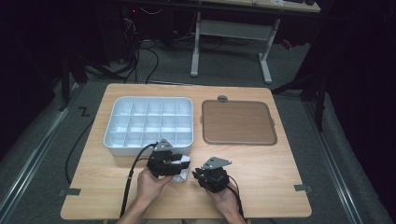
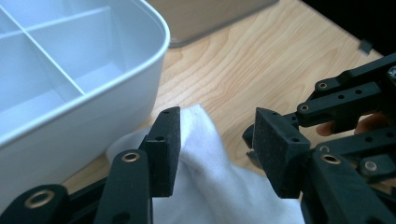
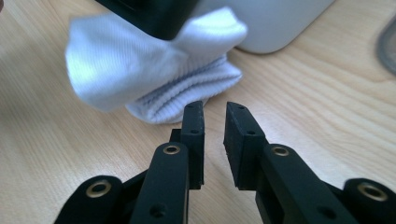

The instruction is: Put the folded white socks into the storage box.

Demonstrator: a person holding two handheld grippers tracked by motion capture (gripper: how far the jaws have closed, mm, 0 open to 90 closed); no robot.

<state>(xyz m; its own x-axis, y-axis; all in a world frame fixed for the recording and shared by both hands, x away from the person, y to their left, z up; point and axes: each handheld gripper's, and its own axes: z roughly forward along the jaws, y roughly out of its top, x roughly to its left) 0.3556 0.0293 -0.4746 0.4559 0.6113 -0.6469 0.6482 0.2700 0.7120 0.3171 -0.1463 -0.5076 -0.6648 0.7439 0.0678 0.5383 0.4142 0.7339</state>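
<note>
White ribbed sock [image 3: 154,60] lies crumpled, apparently folded, beside the tray [image 1: 140,148].

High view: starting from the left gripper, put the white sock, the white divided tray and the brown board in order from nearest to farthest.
From the left gripper:
1. White sock, right under and beside its jaws, at the table's near edge.
2. White divided tray, just beyond it, on the left half of the table.
3. Brown board, farther off to the right.

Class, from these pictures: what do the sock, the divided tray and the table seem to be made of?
Sock: white knitted fabric, probably cotton blend; ribbed cuff, soft folds.
Tray: likely plastic; smooth, pale, satin walls, rounded corner.
Table: light wood or wood-look laminate; grain lines, matte.
</note>
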